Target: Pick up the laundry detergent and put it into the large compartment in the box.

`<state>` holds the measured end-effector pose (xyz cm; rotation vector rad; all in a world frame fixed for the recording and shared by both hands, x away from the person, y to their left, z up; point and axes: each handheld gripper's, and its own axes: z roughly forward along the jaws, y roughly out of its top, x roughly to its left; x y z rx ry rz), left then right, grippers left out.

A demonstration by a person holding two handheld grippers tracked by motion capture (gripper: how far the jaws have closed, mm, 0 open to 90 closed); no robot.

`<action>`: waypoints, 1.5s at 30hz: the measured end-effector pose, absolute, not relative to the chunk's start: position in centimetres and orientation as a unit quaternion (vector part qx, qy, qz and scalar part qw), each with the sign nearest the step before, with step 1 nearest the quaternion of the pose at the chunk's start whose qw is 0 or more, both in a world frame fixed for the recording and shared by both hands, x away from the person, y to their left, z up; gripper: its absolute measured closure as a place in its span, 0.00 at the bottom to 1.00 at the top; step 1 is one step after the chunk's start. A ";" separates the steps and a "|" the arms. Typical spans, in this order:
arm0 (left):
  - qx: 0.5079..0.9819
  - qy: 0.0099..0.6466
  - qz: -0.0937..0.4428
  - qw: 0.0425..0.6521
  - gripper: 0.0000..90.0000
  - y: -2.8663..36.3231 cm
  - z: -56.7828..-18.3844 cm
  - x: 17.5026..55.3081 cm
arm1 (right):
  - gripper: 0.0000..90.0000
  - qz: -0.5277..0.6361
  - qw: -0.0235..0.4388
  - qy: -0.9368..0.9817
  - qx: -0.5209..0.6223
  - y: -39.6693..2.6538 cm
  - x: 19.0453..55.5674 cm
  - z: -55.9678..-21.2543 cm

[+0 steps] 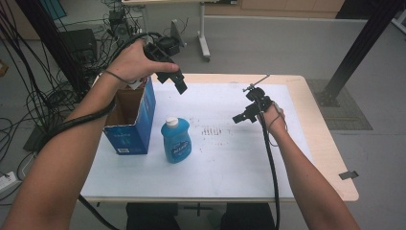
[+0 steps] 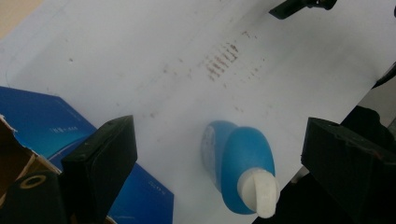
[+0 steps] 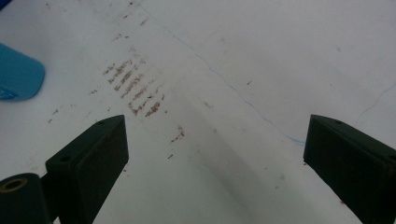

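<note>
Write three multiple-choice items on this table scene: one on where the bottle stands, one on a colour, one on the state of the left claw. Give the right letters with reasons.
1. Where does the bottle stand?
A. inside the box
B. on the table, just right of the box
C. at the table's far right edge

2. What colour is the bottle's cap?
A. white
B. red
C. black

3. How is the left claw?
A. shut on the bottle
B. shut on the box flap
C. open and holding nothing, above the box

Answers:
1 B: in the high view the bottle stands upright on the white table beside the box.
2 A: the cap is white on a blue body.
3 C: the left gripper view shows the jaws wide apart with the bottle far below them.
</note>
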<state>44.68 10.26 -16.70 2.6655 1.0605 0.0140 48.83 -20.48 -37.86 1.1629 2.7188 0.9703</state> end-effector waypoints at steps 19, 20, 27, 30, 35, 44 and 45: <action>0.932 0.339 -0.001 0.127 0.11 9.5 -16.0 40.6 | 0.06 0.321 0.020 0.870 0.375 -20.9 48.6 -37.6; 0.933 0.336 -0.001 0.127 0.11 9.4 -16.0 40.5 | 0.06 0.322 0.018 0.869 0.375 -20.9 48.6 -37.6; 0.939 0.324 0.003 0.114 0.11 9.3 -16.4 39.6 | 0.06 0.322 0.018 0.869 0.376 -20.9 48.6 -37.6; 0.940 0.323 0.002 0.111 0.11 9.3 -16.6 39.5 | 0.06 0.321 0.017 0.869 0.376 -20.9 48.6 -37.6; 0.942 0.320 -0.004 0.105 0.11 9.3 -17.3 39.4 | 0.06 0.323 0.017 0.869 0.376 -20.9 48.7 -37.7; 0.945 0.310 -0.012 0.102 0.12 9.2 -18.3 39.4 | 0.06 0.324 0.015 0.868 0.376 -20.9 48.7 -37.8; 0.946 0.309 -0.013 0.102 0.12 9.2 -18.4 39.4 | 0.06 0.323 0.016 0.868 0.377 -20.9 48.7 -37.8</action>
